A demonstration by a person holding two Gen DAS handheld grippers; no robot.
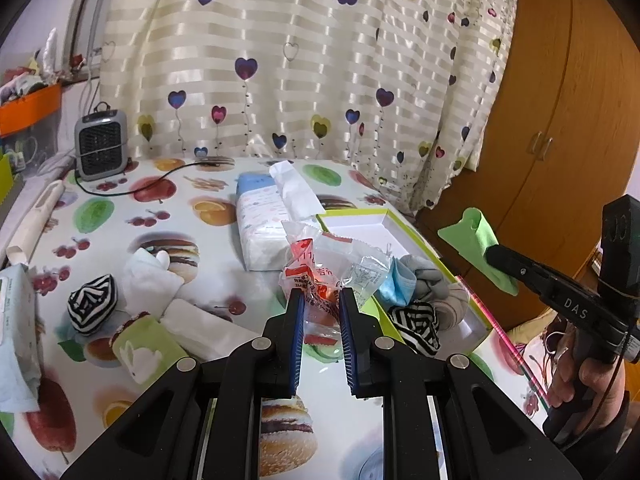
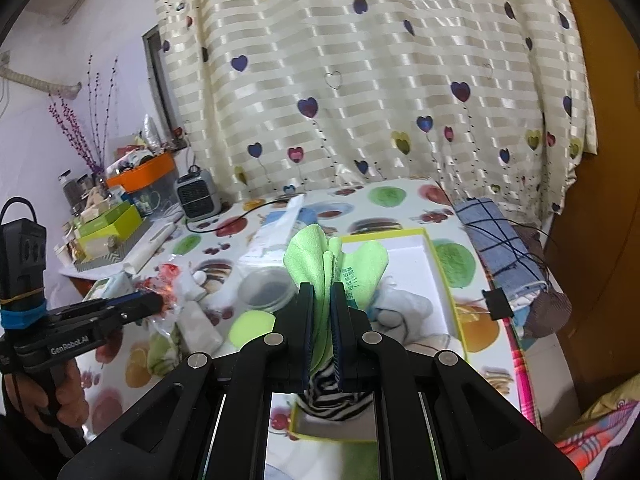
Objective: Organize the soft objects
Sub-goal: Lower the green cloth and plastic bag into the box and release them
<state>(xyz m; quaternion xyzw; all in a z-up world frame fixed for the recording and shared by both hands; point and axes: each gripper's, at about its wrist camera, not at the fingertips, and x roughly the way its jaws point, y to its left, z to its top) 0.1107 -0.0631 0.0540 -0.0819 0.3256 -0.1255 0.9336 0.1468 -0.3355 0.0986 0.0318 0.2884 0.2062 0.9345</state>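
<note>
Covering the table, a fruit-print cloth [image 1: 120, 216] carries a white, green-rimmed box [image 2: 444, 280] holding socks. Above that box, the right gripper [image 2: 322, 292] pinches a green cloth [image 2: 316, 256]; the left gripper [image 1: 320, 300] clamps a crinkly plastic wrapper [image 1: 316, 268] beside it.

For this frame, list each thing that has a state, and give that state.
Left gripper: shut on crinkly clear plastic bag with red print.
Right gripper: shut on light green cloth, held above box.
Shallow white box with lime-green rim: open, holding socks and blue face mask.
Tissue pack: open, tissue sticking out.
</note>
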